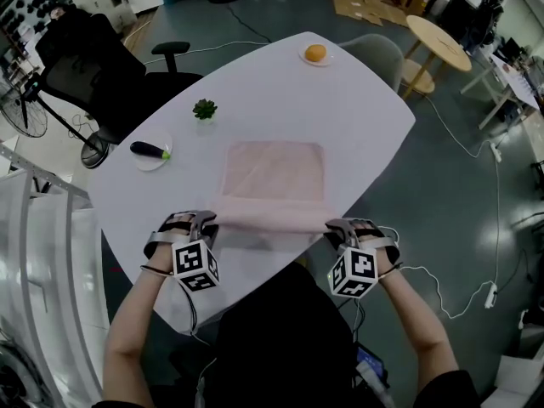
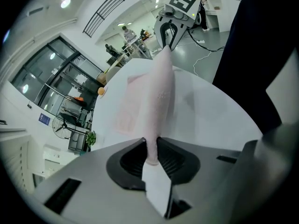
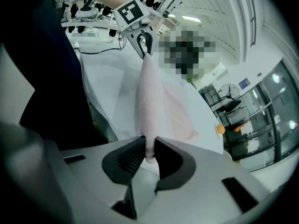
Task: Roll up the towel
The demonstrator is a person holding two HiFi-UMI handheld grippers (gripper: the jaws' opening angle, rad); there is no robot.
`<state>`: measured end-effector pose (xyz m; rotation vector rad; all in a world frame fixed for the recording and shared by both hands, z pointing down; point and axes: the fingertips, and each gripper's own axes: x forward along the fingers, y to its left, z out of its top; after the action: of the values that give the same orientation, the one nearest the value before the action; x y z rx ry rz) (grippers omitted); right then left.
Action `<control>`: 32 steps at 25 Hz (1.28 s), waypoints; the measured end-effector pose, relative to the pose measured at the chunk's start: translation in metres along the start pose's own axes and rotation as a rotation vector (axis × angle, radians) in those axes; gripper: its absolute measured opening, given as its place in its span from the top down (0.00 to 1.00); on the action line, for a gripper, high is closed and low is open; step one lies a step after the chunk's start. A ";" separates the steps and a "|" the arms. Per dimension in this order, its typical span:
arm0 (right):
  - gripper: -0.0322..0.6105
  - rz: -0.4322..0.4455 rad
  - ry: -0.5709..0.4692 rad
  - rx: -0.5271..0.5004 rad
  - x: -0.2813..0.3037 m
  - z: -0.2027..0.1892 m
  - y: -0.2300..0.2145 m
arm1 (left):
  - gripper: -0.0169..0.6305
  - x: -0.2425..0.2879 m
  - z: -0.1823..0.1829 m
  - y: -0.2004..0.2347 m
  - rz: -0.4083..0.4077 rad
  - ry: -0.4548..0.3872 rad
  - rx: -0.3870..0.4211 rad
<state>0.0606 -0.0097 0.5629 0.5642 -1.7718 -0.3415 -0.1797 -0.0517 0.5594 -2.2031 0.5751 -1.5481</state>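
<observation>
A pale pink towel (image 1: 274, 184) lies on the white table (image 1: 357, 126), its near edge lifted off the surface and stretched between both grippers. My left gripper (image 1: 206, 222) is shut on the towel's near left corner (image 2: 150, 150). My right gripper (image 1: 337, 227) is shut on the near right corner (image 3: 149, 149). In the left gripper view the towel (image 2: 159, 92) runs taut away to the right gripper (image 2: 169, 34). The right gripper view shows the towel (image 3: 152, 101) running up to the left gripper (image 3: 145, 43). The far half of the towel rests flat on the table.
An orange on a plate (image 1: 315, 53) sits at the table's far edge, a small green plant (image 1: 204, 109) at the left, an eggplant on a plate (image 1: 150, 151) further left. A black office chair (image 1: 102, 75) and a round wooden table (image 1: 438, 42) stand beyond.
</observation>
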 end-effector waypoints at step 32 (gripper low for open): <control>0.80 0.317 -0.050 0.200 0.005 0.006 0.033 | 0.84 -0.004 -0.019 -0.028 -0.234 0.036 -0.111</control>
<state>0.0472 0.0149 0.5815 0.4079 -1.9208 0.0423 -0.1956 -0.0278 0.5771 -2.4018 0.4357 -1.7123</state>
